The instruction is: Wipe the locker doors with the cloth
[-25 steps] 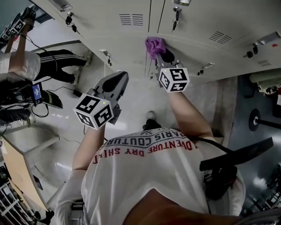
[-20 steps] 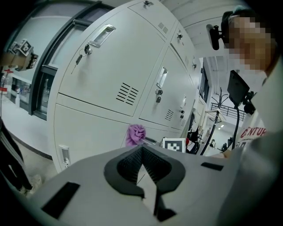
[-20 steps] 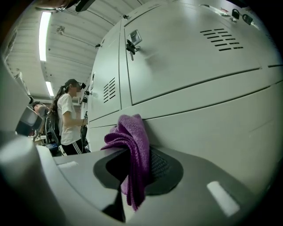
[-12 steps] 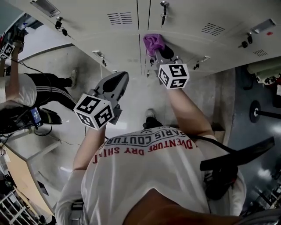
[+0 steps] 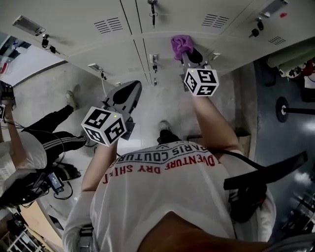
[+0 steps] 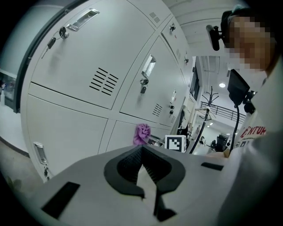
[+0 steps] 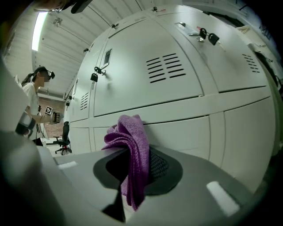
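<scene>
A purple cloth (image 5: 180, 46) (image 7: 131, 150) (image 6: 142, 133) is pinched in my right gripper (image 5: 189, 55) (image 7: 135, 170), which is shut on it. The cloth presses against the pale grey locker doors (image 5: 197, 34) (image 7: 177, 119), just below the seam between the upper and lower rows. My left gripper (image 5: 125, 93) (image 6: 142, 165) hangs back from the lockers (image 6: 79, 75), jaws shut with nothing between them. It is to the left of the right gripper and lower in the head view.
Locker handles and keys (image 5: 152, 10) (image 7: 208, 37) stick out of the doors. Another person (image 5: 29, 142) crouches on the floor at the left with gear (image 5: 56, 179). A second person (image 7: 37, 101) stands far along the locker row. A weight plate (image 5: 283, 109) lies at the right.
My right gripper has slid the purple cloth rightwards along the locker door. The head view has swung, so the lockers and the person at the left appear shifted. The left gripper holds still.
</scene>
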A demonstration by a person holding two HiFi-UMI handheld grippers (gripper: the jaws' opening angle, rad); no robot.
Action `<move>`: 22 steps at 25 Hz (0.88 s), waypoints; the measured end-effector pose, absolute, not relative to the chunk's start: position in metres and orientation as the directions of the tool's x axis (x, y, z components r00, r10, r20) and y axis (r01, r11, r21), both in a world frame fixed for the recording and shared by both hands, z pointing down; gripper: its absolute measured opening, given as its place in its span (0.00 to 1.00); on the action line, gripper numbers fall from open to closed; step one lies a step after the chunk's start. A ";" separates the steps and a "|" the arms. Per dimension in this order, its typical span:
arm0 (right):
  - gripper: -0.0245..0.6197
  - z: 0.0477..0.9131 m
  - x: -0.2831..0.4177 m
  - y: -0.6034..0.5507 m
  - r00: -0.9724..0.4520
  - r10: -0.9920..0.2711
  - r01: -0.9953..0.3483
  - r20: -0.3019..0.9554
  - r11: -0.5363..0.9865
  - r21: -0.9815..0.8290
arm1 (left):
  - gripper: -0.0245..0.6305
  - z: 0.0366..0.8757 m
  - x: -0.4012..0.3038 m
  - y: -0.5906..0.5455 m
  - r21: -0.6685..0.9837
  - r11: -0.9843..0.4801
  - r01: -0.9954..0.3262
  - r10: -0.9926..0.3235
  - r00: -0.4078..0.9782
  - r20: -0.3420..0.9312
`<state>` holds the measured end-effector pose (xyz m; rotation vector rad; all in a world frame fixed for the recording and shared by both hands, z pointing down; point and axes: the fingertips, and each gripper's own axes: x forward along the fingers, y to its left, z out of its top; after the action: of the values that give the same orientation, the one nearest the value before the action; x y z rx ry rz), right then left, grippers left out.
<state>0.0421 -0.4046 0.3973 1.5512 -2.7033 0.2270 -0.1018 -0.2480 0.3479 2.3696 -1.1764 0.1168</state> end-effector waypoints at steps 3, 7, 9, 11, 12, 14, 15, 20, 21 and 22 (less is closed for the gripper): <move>0.12 0.397 0.073 -0.408 -0.460 -0.884 -0.885 0.081 0.449 -0.127 | 0.04 0.350 -0.094 -0.248 0.390 -0.520 -0.760 -0.715 0.637 0.289; 0.12 0.397 0.112 -0.412 -0.397 -0.914 -0.913 0.082 0.385 -0.135 | 0.04 0.355 -0.085 -0.245 0.389 -0.529 -0.754 -0.700 0.647 0.301; 0.12 0.397 0.130 -0.413 -0.359 -0.929 -0.927 0.085 0.345 -0.148 | 0.04 0.357 -0.083 -0.244 0.391 -0.529 -0.753 -0.697 0.649 0.306; 0.12 0.398 0.148 -0.415 -0.324 -0.942 -0.937 0.089 0.306 -0.166 | 0.04 0.359 -0.082 -0.243 0.392 -0.530 -0.752 -0.694 0.650 0.310; 0.12 0.399 0.156 -0.416 -0.312 -0.946 -0.940 0.090 0.293 -0.175 | 0.04 0.359 -0.081 -0.243 0.392 -0.531 -0.751 -0.692 0.651 0.310; 0.12 0.401 0.168 -0.417 -0.305 -0.948 -0.939 0.088 0.284 -0.193 | 0.04 0.359 -0.078 -0.241 0.392 -0.537 -0.747 -0.687 0.657 0.310; 0.12 0.402 0.171 -0.418 -0.306 -0.948 -0.938 0.087 0.285 -0.196 | 0.04 0.359 -0.077 -0.240 0.392 -0.541 -0.744 -0.683 0.661 0.311; 0.12 0.403 0.171 -0.417 -0.305 -0.949 -0.936 0.083 0.283 -0.207 | 0.04 0.362 -0.077 -0.237 0.387 -0.537 -0.749 -0.687 0.655 0.314; 0.12 0.403 0.170 -0.416 -0.310 -0.947 -0.932 0.082 0.285 -0.224 | 0.04 0.362 -0.079 -0.237 0.386 -0.534 -0.752 -0.691 0.652 0.313; 0.12 0.402 0.167 -0.414 -0.320 -0.944 -0.924 0.078 0.293 -0.245 | 0.04 0.362 -0.080 -0.237 0.386 -0.531 -0.754 -0.694 0.649 0.311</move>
<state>0.1668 -0.4135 0.4022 1.8758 -2.5901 0.3974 -0.0803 -0.2367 0.3619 2.3774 -1.1293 0.1629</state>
